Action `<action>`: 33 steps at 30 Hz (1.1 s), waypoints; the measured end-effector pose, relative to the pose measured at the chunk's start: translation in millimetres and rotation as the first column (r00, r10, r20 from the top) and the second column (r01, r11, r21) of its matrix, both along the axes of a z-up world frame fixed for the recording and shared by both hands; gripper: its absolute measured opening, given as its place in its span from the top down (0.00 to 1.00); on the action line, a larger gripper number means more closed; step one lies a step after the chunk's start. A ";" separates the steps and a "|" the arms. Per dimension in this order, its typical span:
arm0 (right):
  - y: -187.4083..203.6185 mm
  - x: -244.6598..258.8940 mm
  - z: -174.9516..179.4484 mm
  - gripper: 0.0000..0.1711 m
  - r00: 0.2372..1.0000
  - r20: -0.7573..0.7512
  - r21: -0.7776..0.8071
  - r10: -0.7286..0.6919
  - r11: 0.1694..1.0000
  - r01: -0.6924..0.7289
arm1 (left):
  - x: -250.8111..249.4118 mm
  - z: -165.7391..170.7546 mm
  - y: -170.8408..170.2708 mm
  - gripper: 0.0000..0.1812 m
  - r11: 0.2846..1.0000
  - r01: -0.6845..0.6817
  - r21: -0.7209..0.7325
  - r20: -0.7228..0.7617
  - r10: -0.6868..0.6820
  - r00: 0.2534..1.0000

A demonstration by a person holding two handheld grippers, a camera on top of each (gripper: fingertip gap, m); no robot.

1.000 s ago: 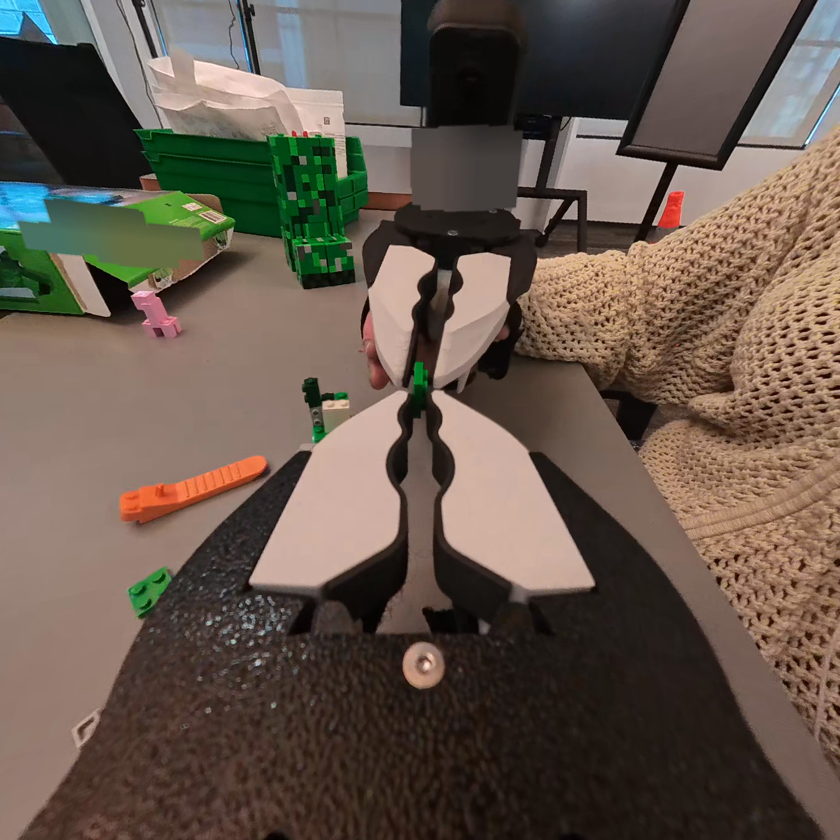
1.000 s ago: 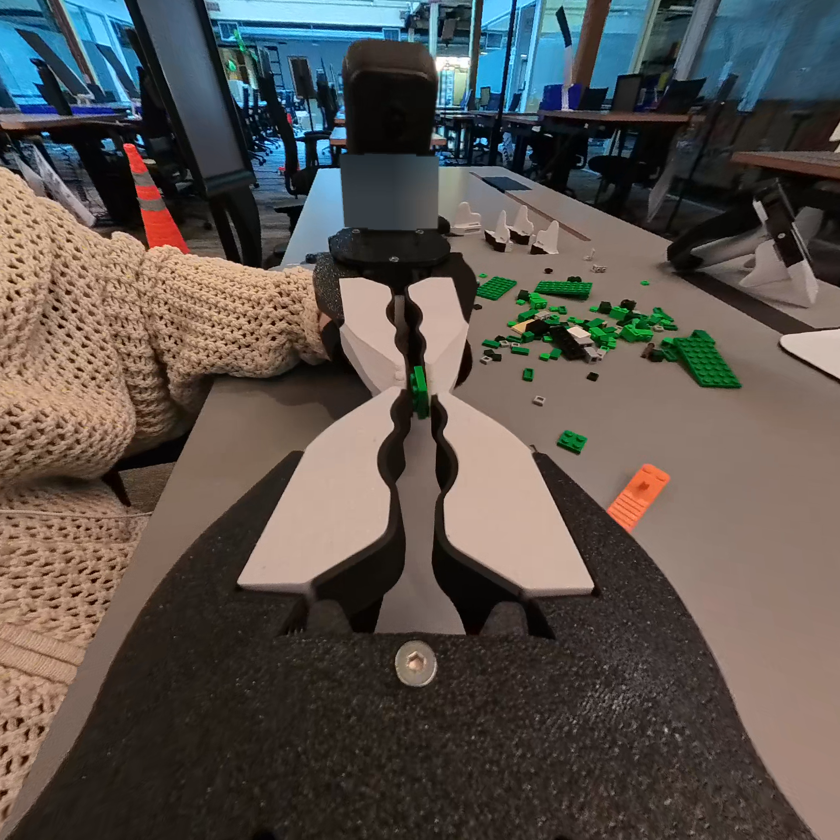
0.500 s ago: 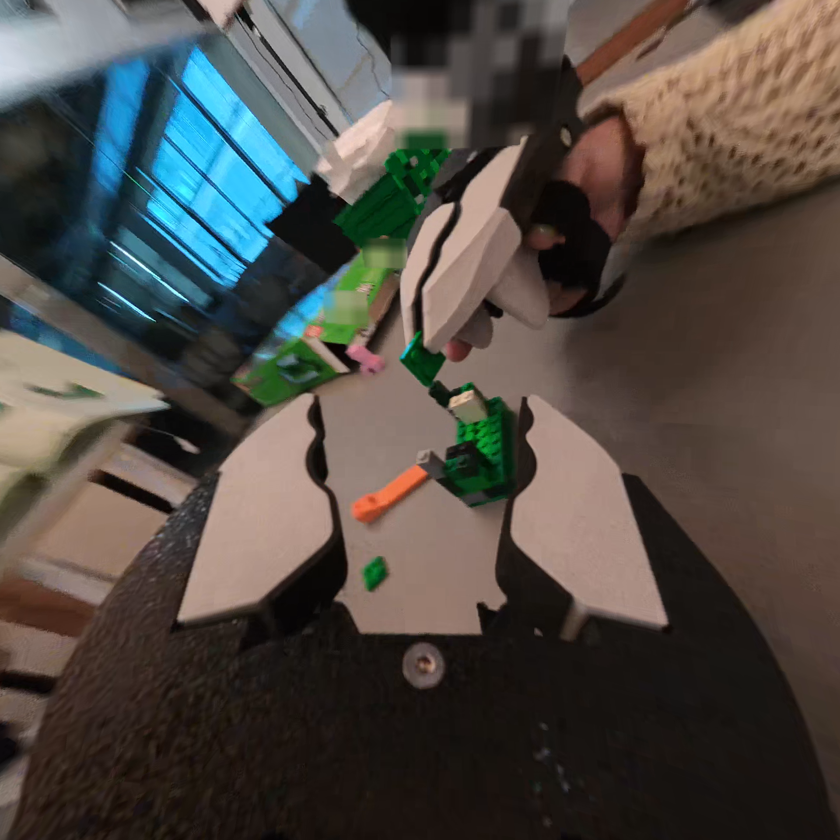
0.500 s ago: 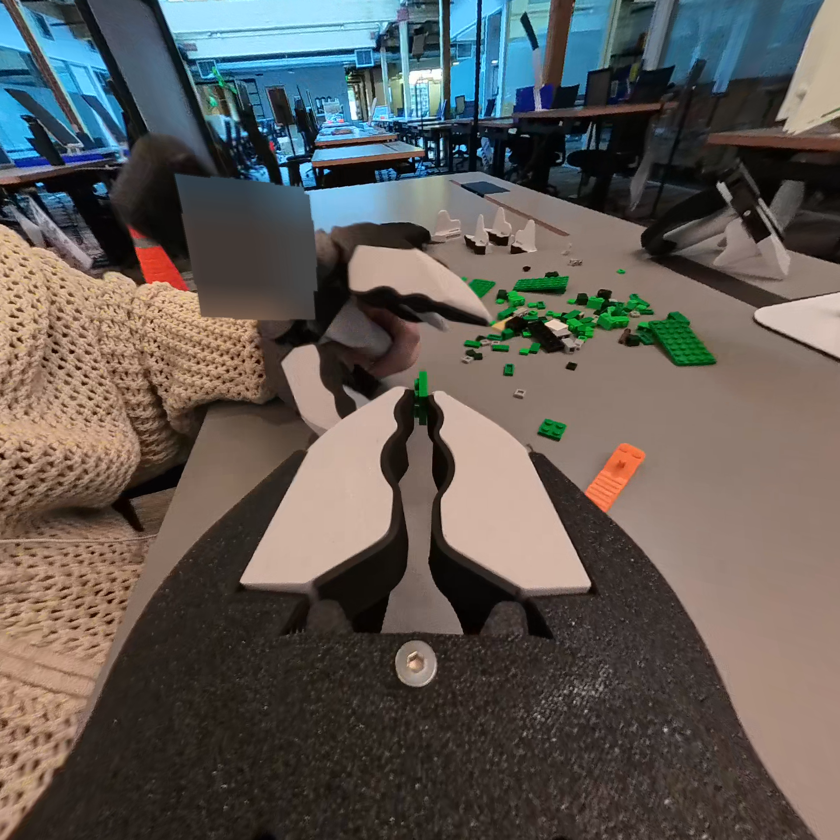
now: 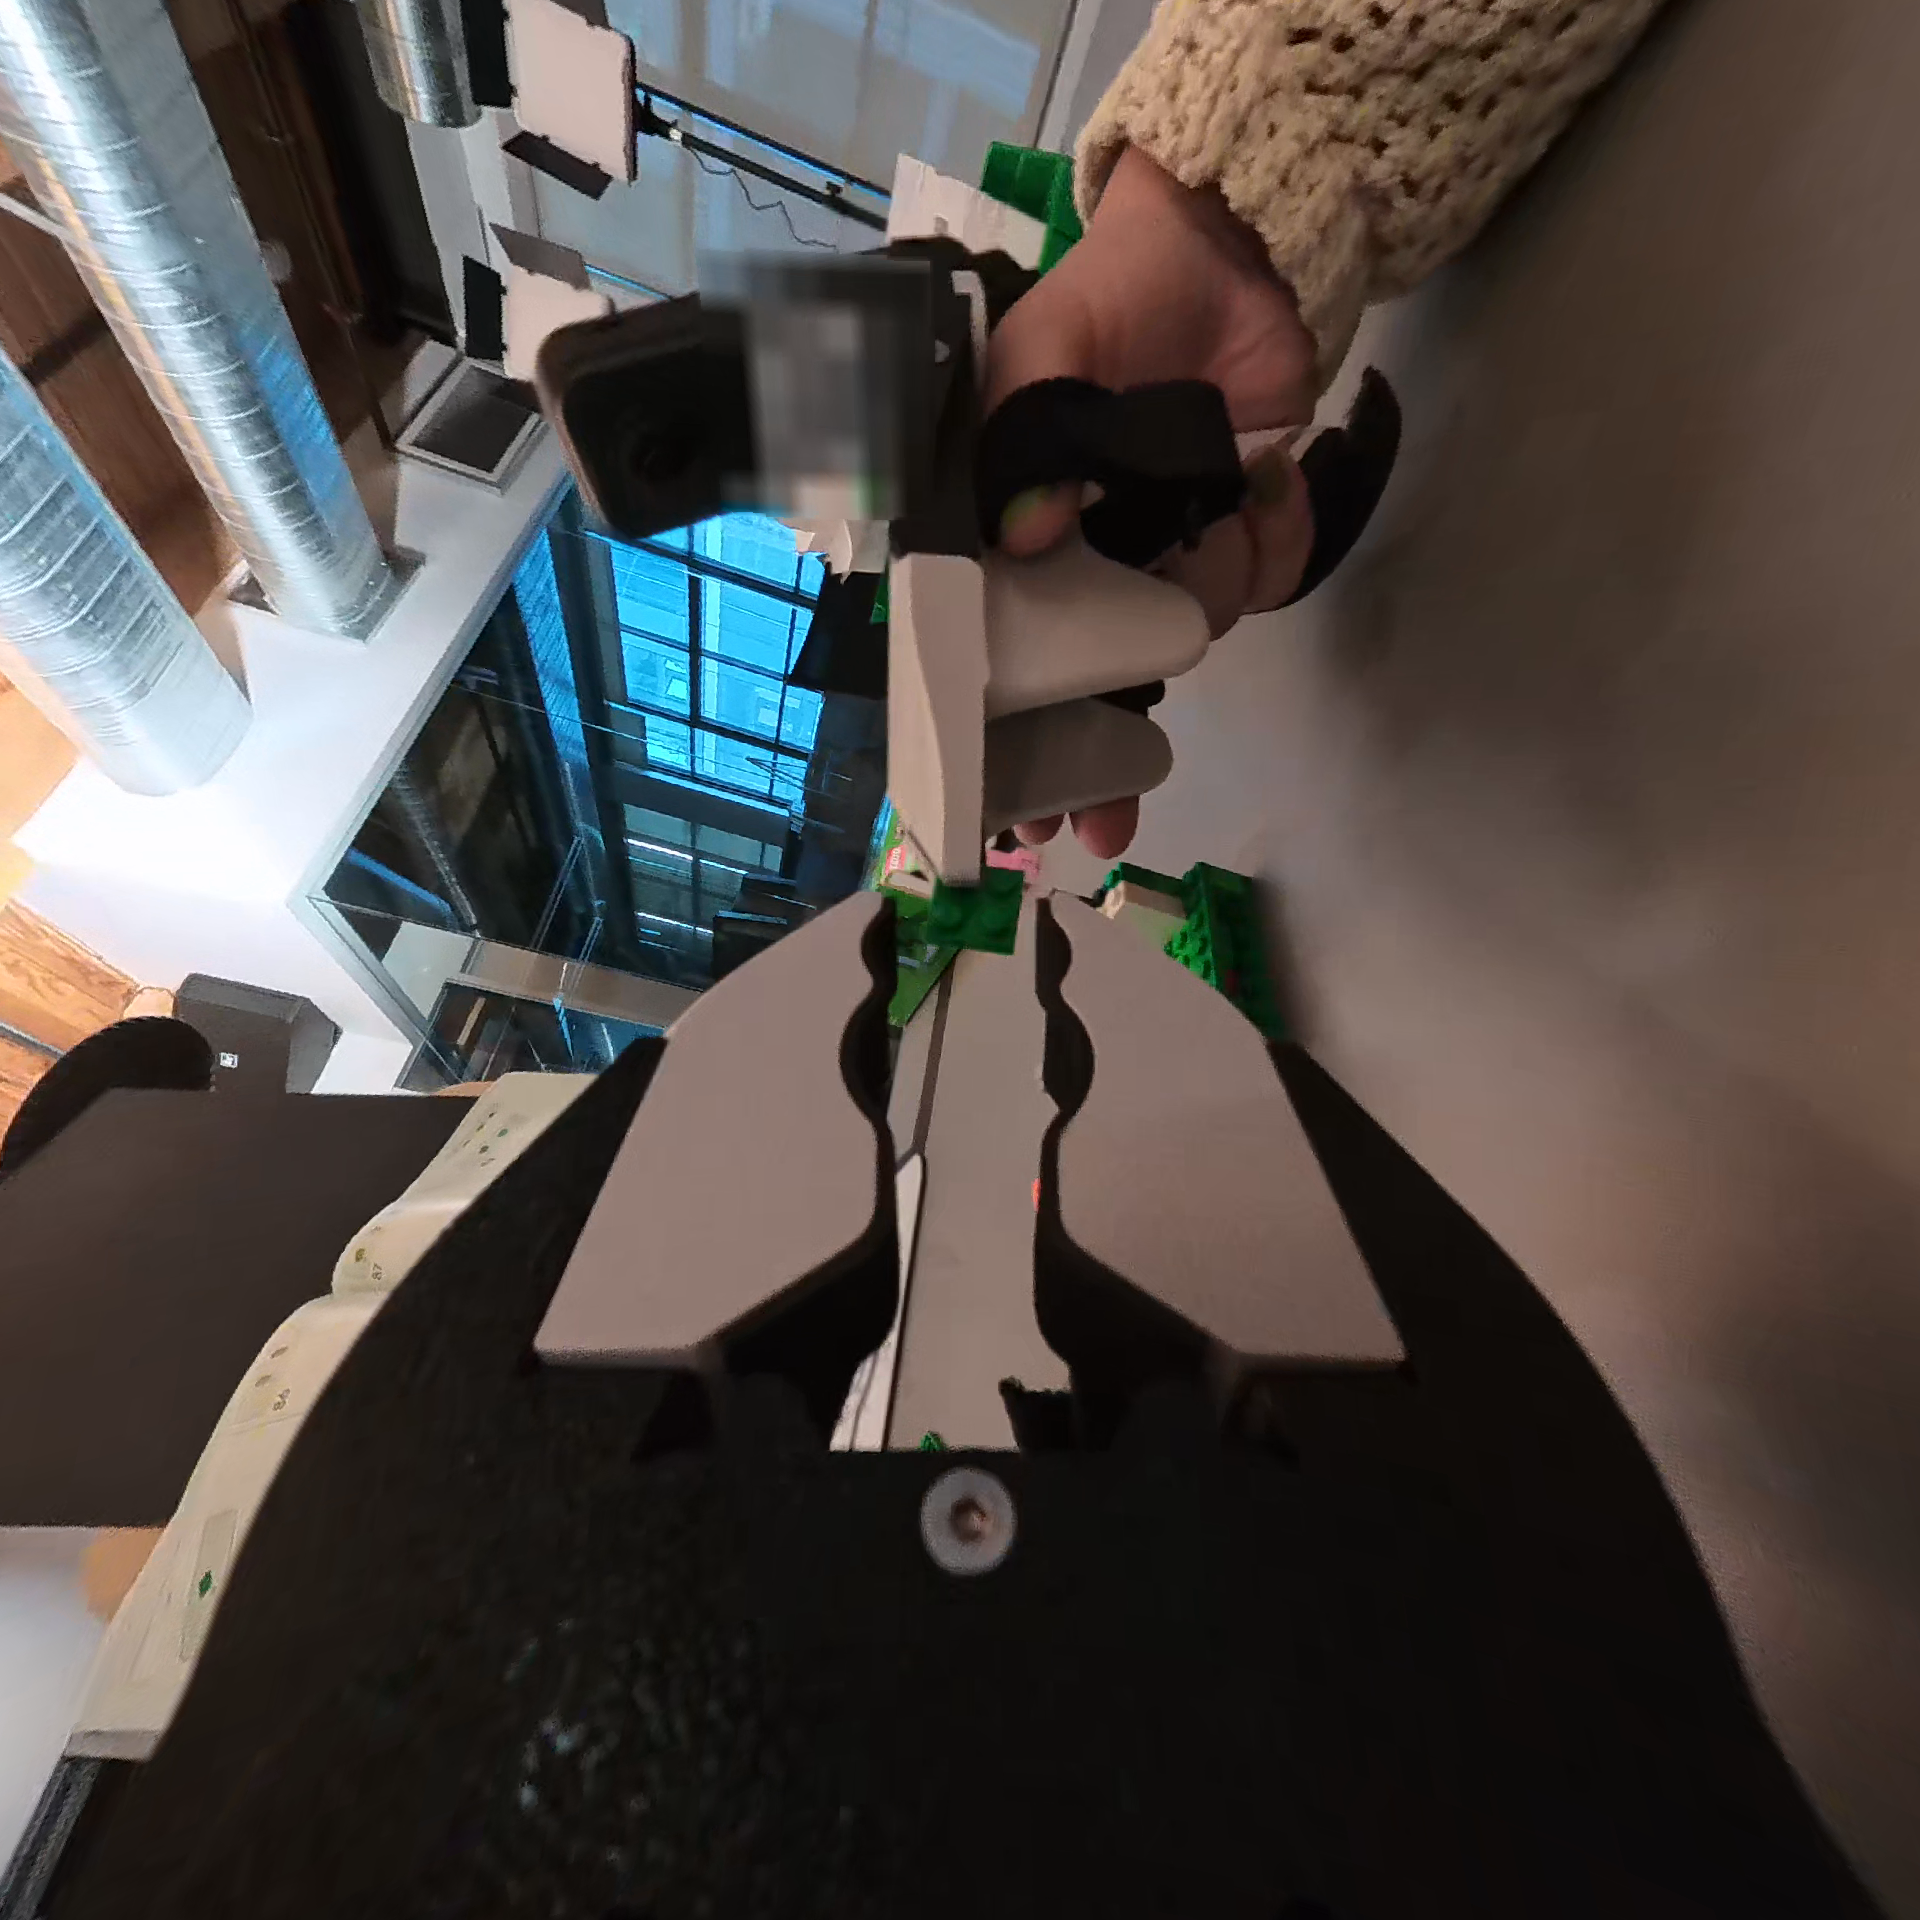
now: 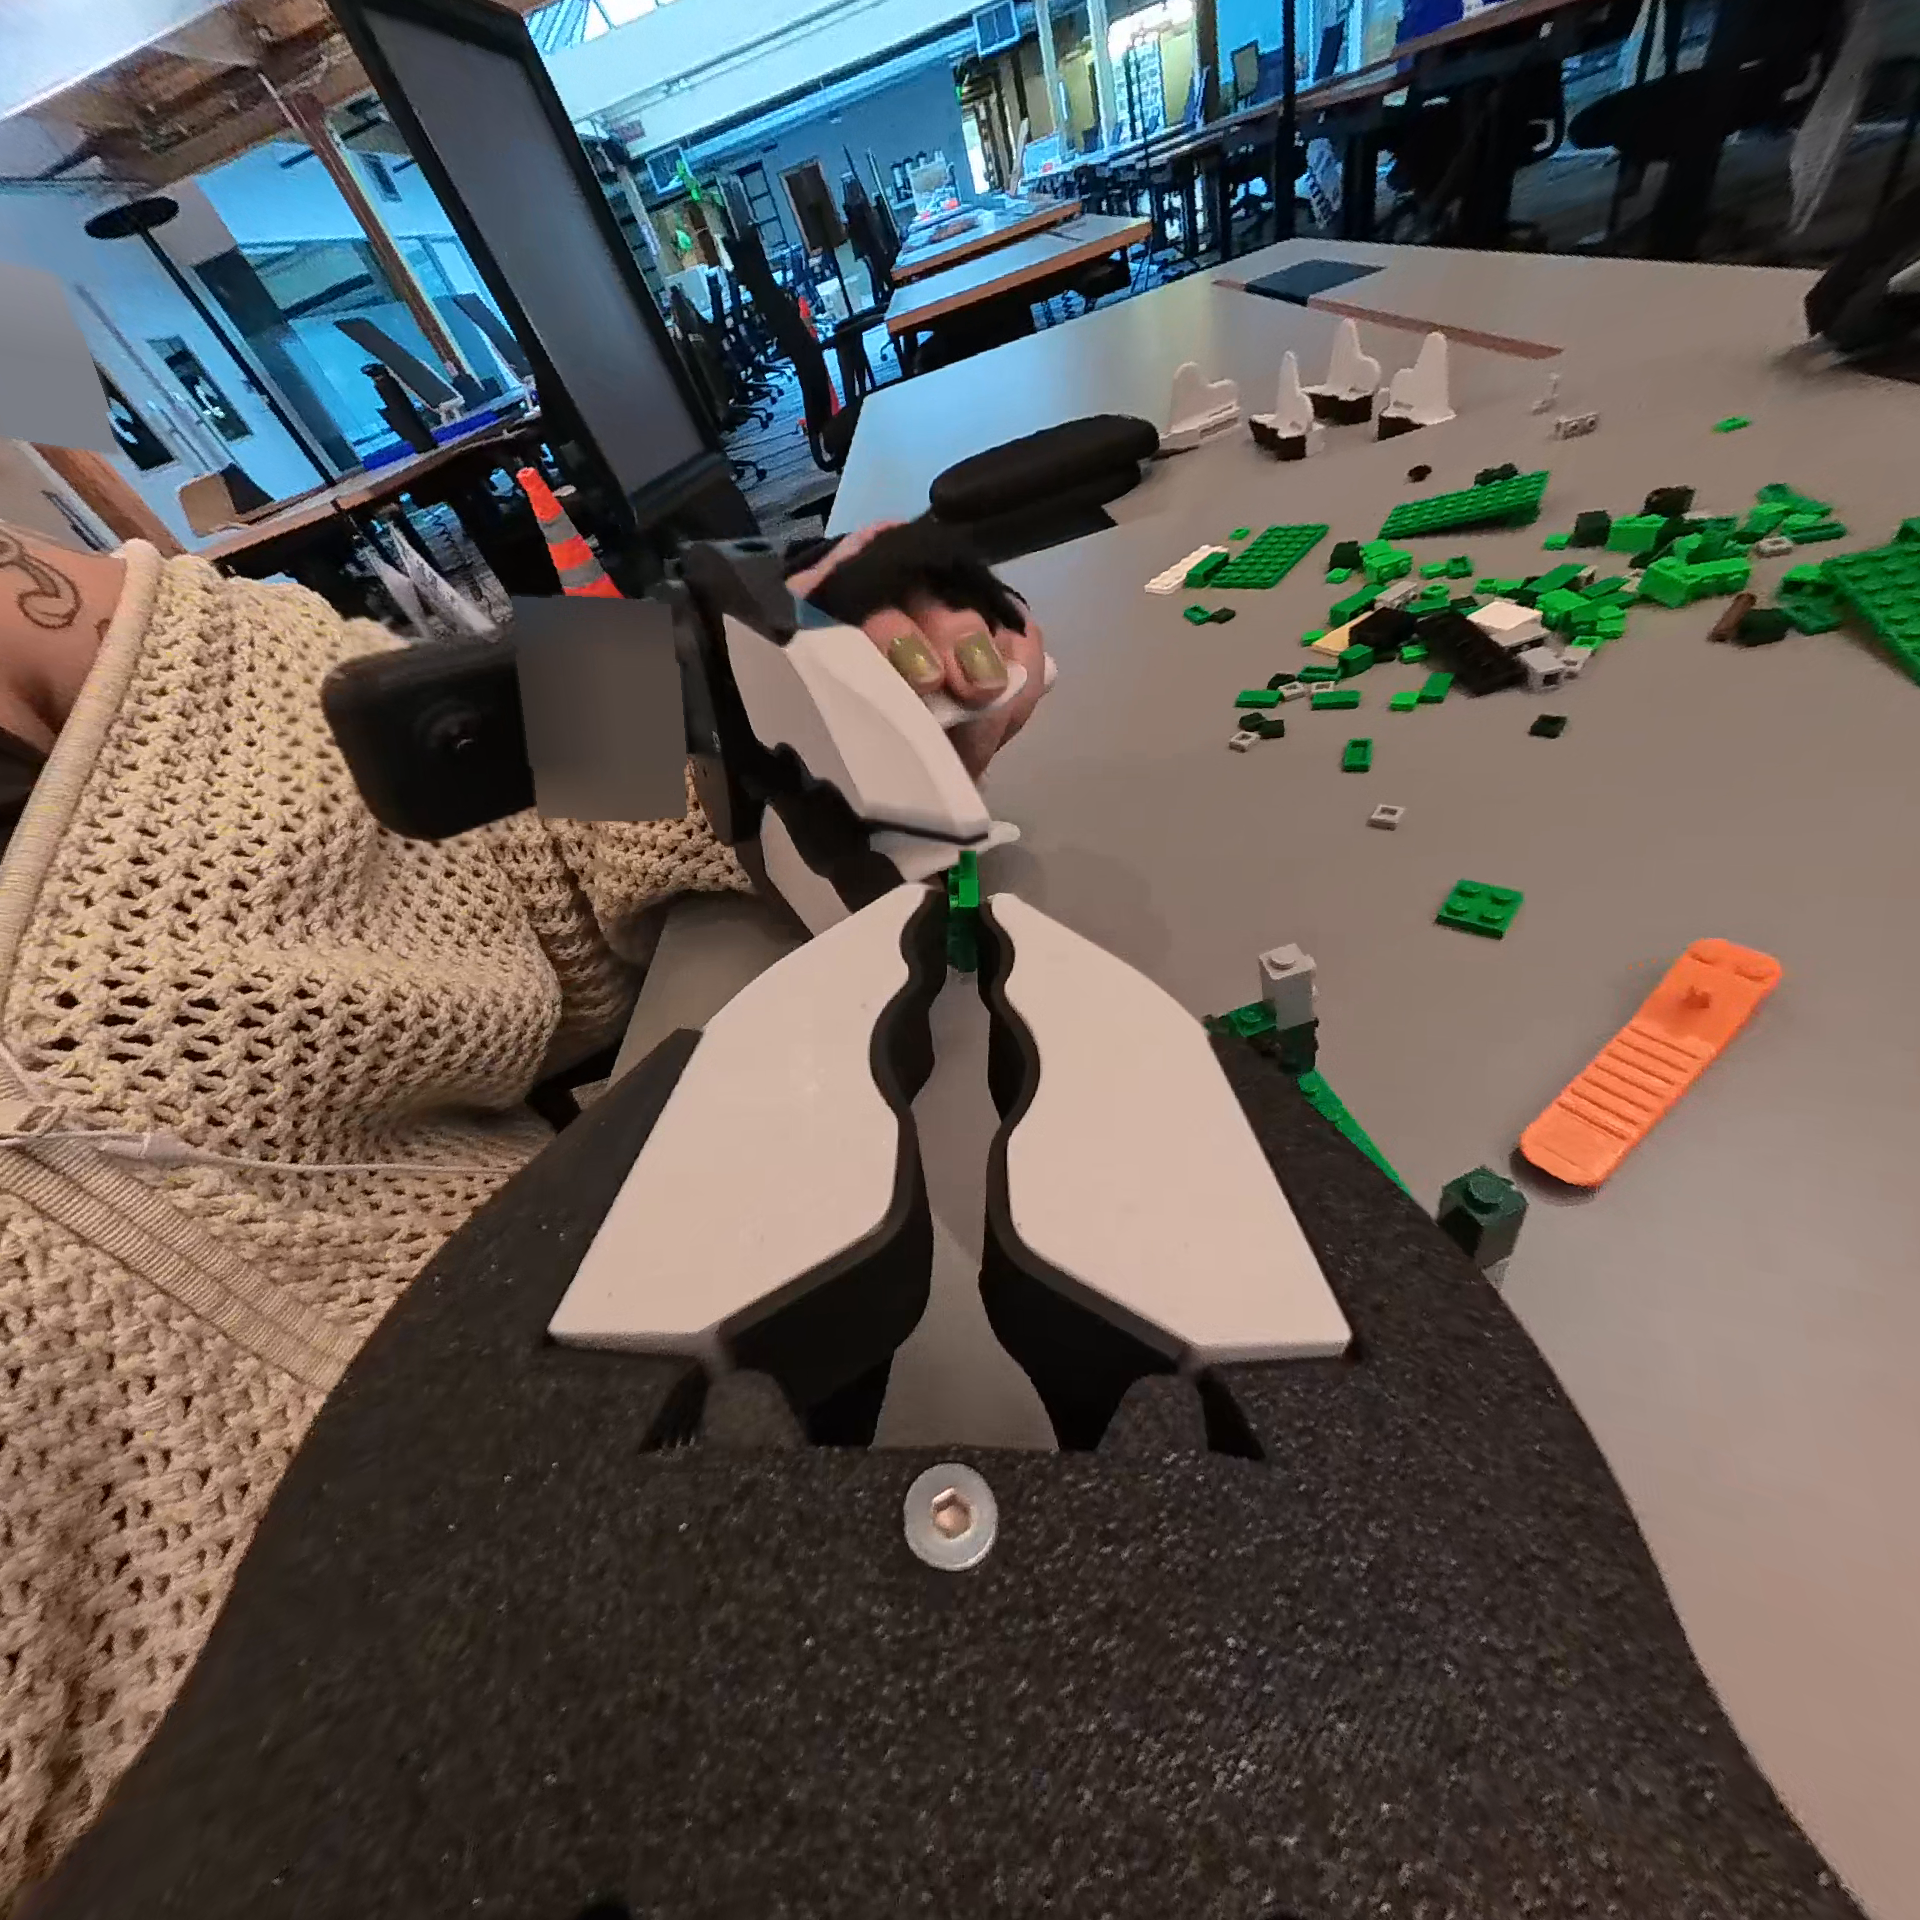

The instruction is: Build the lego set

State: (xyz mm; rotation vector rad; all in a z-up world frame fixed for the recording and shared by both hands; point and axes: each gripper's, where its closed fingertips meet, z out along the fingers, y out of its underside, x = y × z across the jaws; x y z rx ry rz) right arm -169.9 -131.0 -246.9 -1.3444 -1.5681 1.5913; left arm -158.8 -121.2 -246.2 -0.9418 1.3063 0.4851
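Note:
My right gripper (image 6: 961, 899) is shut on a small green plate (image 6: 964, 914) and holds it edge-up above the grey table (image 6: 1558, 1455). In the left wrist view, which is rolled sideways, that plate (image 5: 971, 920) hangs from the right gripper (image 5: 951, 873). It sits between the tips of my left gripper (image 5: 961, 906). The left jaws are narrowly apart, with a sliver of gap on one side of the plate. The left gripper (image 6: 977, 831) meets the plate from above. The partial green build (image 5: 1210, 935) stands just behind, and also shows in the right wrist view (image 6: 1288, 997).
An orange brick separator (image 6: 1652, 1060), a loose green plate (image 6: 1481, 909) and a dark green brick (image 6: 1481, 1216) lie right of the build. A pile of green and black pieces (image 6: 1507, 613) lies farther back. A person's knitted sleeve (image 6: 260, 883) fills the left. An instruction booklet (image 5: 312, 1403) shows in the left wrist view.
My left gripper let go of the plate, opened wide and rolled sideways. It has now narrowed around the plate from another side. My right gripper kept hold of the plate throughout.

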 end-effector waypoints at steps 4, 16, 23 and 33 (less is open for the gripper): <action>0.4 -1.5 -1.1 0.96 1.000 -0.001 0.008 0.000 1.000 0.000 | -1.6 -3.3 2.9 0.91 0.999 -0.039 -0.006 -0.024 0.039 0.999; 24.6 -4.2 -15.9 0.89 0.977 -0.186 0.829 -0.106 0.516 0.214 | -13.8 -25.1 19.3 0.91 0.765 0.117 -0.633 0.371 0.167 0.914; 24.4 -12.1 -17.0 0.89 0.954 -0.298 0.952 -0.036 0.060 0.300 | -16.7 -27.9 18.3 0.91 0.622 0.242 -0.744 0.470 0.230 0.852; 20.5 -14.7 -24.3 0.97 0.962 -0.271 0.946 0.031 -0.174 0.272 | -13.0 -30.8 12.9 0.91 0.570 0.278 -0.773 0.469 0.218 0.856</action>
